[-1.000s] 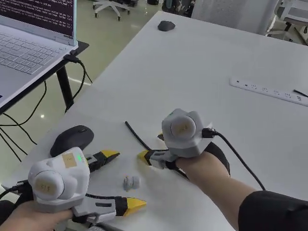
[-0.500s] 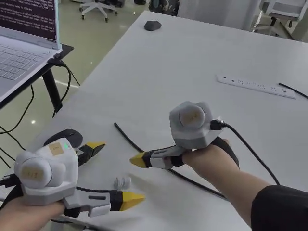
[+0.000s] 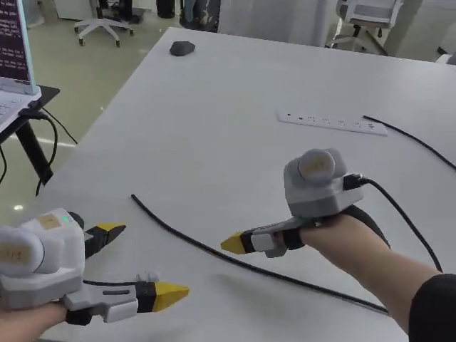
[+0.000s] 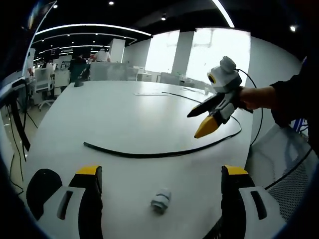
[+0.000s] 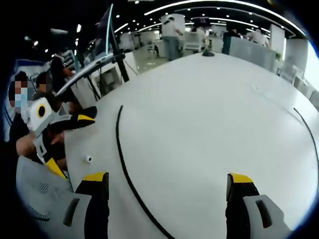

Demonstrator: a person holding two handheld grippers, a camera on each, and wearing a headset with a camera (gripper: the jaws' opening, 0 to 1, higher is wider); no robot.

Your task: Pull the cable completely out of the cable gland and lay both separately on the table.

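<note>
Left tongs [image 3: 146, 260] and right tongs [image 4: 198, 123] have pale grey bodies and black yellow-tipped jaws, with a black lead [image 3: 399, 214] and dark sleeve [image 3: 436, 308].

The cable [image 3: 214, 250] lies across the worktop [image 3: 214, 107], apart from the cable gland [image 4: 161, 199], which sits nearer the front edge between the left gripper [image 4: 161, 172] jaws. A power strip [image 3: 331, 122] and a mouse [image 3: 182, 48] lie far behind.

Black cable [image 4: 149, 155], grey gland [image 4: 161, 199], apart

Most of the cable gland [image 3: 148, 275] was hidden behind the lower jaw of the left gripper [image 3: 149, 260], near the cable [image 3: 214, 248]. The cable's other end vanished under the person's forearm [image 3: 399, 285]. The laptop [image 3: 13, 43], well beyond the cable, was cut by the edge.
</note>
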